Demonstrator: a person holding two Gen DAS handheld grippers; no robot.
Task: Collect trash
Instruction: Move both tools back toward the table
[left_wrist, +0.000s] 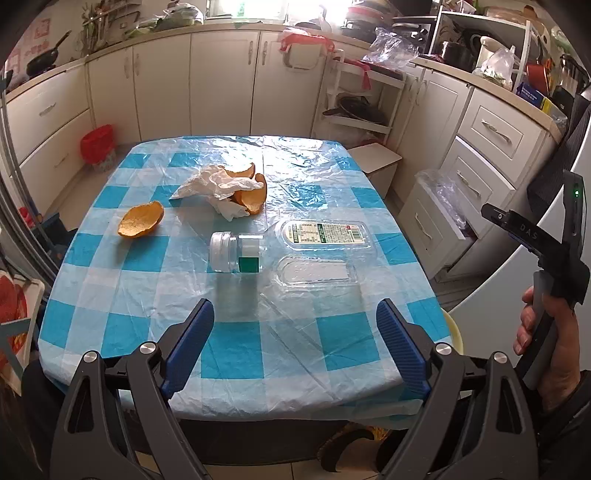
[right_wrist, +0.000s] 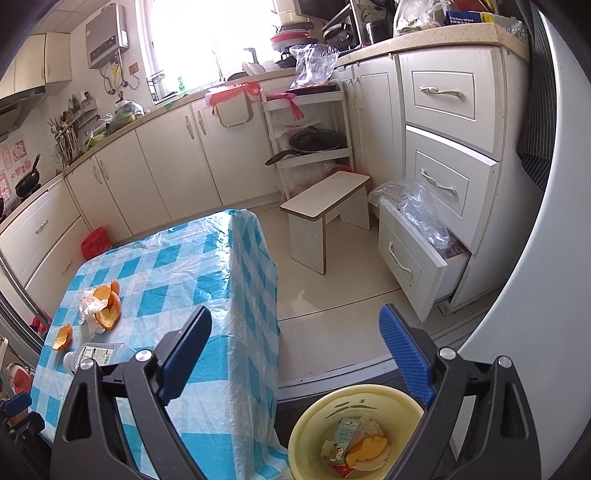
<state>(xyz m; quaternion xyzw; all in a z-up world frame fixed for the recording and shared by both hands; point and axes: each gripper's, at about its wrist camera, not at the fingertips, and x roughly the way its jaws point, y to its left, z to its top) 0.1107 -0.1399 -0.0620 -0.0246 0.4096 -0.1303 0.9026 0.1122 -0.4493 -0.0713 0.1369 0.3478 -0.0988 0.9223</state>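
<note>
Left wrist: left tongs (left_wrist: 295, 332) spread, tilted down over table (left_wrist: 110, 295); right tongs (right_wrist: 295, 339) spread above bin (right_wrist: 306, 424).

Home kitchen, cream cabinets (left_wrist: 225, 81), wok (left_wrist: 42, 59), water heater (right_wrist: 107, 35)

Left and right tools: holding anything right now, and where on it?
Nothing held. The left tool is open over the blue checked tablecloth; the right tool is open above the yellow plastic bin.

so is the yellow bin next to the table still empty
No, the yellow bin already holds a small carton and orange peel.
</note>
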